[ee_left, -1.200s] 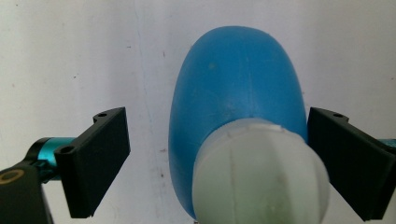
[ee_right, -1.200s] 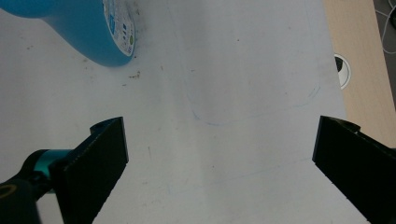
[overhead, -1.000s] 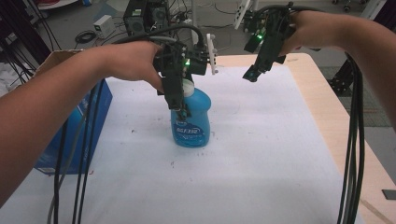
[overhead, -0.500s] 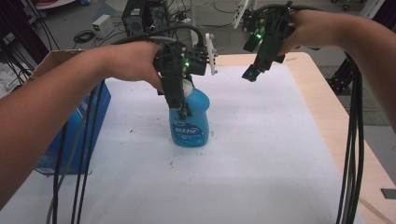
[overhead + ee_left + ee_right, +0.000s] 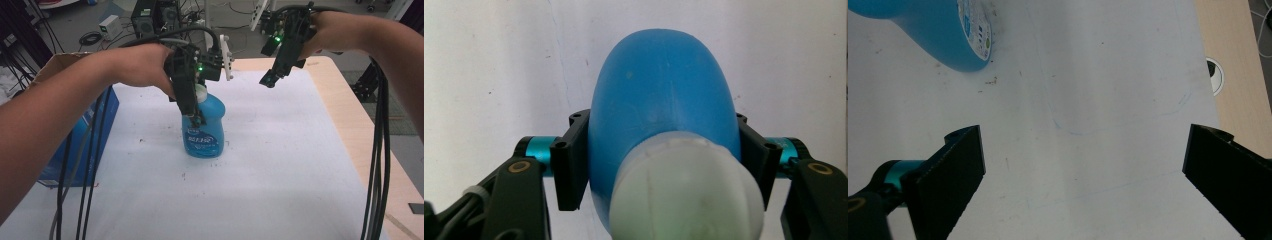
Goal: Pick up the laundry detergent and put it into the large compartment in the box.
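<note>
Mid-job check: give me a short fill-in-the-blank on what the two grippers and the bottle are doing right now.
1. The left gripper has just been closing, and its pads now press both sides of the blue ____.
2. The bottle stands ____ on the white table cover.
3. The right gripper hangs above the table with its jaws ____ and nothing between them.
4. The bottle's cap is ____ in colour.

Missing words: bottle; upright; open; white
</note>
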Demonstrator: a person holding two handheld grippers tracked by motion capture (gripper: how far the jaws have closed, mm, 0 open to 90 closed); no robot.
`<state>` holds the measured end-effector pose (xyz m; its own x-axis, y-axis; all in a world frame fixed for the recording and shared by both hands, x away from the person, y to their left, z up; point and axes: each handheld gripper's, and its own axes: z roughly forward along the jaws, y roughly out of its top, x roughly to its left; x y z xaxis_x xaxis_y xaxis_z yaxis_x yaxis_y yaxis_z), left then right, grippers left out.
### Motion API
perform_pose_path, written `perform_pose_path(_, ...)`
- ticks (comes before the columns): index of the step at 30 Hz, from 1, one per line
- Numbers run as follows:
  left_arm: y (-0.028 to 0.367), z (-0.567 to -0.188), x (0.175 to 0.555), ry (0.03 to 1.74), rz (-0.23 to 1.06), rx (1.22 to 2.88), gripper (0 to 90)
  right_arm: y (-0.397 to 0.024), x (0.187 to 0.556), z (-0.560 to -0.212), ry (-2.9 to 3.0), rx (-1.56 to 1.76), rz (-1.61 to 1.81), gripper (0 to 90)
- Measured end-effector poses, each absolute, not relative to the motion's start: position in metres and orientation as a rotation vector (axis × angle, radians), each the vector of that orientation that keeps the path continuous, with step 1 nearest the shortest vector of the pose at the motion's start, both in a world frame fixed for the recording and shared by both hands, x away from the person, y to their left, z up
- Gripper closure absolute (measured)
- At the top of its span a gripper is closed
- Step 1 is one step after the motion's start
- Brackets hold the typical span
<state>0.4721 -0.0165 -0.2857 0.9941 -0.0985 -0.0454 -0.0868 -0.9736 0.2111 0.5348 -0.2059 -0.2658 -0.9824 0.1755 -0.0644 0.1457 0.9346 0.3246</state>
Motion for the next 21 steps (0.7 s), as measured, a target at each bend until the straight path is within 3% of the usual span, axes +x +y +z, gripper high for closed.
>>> perform_pose_path(11,-0.019,-0.280,0.461,-0.126,-0.038,2.955,37.8,-0.206,0.533,-0.265,2.995,0.254,0.481,2.5)
perform_pose_path(21,-0.003,-0.233,0.444,0.037,-0.023,2.925,37.7,-0.206,0.526,-0.259,2.985,0.257,0.468,2.5)
